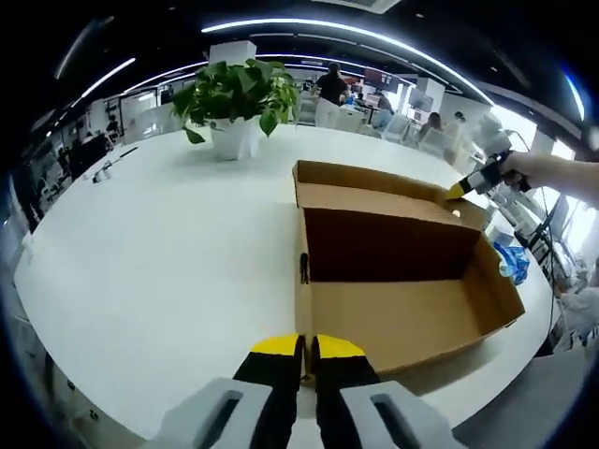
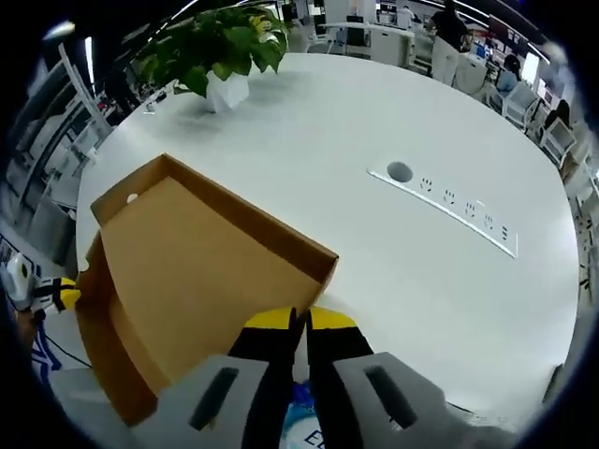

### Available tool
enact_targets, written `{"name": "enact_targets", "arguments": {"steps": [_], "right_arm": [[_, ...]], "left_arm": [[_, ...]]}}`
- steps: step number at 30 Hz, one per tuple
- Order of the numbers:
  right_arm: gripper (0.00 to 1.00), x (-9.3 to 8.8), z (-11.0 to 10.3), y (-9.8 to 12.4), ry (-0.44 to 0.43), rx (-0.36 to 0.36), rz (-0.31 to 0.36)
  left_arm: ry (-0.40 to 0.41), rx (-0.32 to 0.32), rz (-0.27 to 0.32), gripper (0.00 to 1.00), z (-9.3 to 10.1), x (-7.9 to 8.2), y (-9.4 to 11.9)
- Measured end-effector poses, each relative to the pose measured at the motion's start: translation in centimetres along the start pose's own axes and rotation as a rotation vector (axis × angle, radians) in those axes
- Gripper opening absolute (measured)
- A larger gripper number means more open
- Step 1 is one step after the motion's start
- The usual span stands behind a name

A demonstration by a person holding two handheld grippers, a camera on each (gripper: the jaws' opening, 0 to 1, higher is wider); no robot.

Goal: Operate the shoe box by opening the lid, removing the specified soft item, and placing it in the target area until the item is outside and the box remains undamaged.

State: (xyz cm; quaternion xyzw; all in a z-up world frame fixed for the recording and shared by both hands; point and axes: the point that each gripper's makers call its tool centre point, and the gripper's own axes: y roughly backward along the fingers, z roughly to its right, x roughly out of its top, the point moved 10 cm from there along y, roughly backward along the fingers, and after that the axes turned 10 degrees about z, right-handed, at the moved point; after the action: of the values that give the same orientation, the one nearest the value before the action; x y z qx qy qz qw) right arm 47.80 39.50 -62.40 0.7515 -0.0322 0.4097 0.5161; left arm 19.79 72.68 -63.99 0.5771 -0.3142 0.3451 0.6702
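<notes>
The open brown cardboard shoe box sat on the round white desk, its hinged lid thrown back on the far side, and its inside looked bare in the left gripper view. The left tool had its yellow-tipped jaws drawn together on the near wall of the box, seemingly pinching the edge to steady it. The right tool also had its jaws together, just at the lid's edge; whether they held the cardboard could not be told. Below those jaws a scrap of blue and white soft packaging showed, probably the soft item, though too little of it was visible to be sure. A blue crumpled object lay just beyond the right end of the box. Judging by this, the lid-opening step was done and removal was in hand; the next move would call for carrying the soft item clear onto the bare desk without tearing the box. Counted: one box, one potted green plant at the far side, one power strip set in the desk, two tools.
</notes>
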Motion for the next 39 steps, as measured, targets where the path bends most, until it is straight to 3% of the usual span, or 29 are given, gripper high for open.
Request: {"name": "enact_targets", "arguments": {"steps": [10,39], "right_arm": [[0.01,0.5,-0.4,2.1,-0.026,0.006,0.083],[0.0,0.2,-2.8,8.9,0.02,0.05,0.309]], "left_arm": [[-0.014,0.007,-0.004,0.03,0.1,0.0,0.1],[-0.01,0.007,0.007,0.03,0.2,-0.2,0.3]]}}
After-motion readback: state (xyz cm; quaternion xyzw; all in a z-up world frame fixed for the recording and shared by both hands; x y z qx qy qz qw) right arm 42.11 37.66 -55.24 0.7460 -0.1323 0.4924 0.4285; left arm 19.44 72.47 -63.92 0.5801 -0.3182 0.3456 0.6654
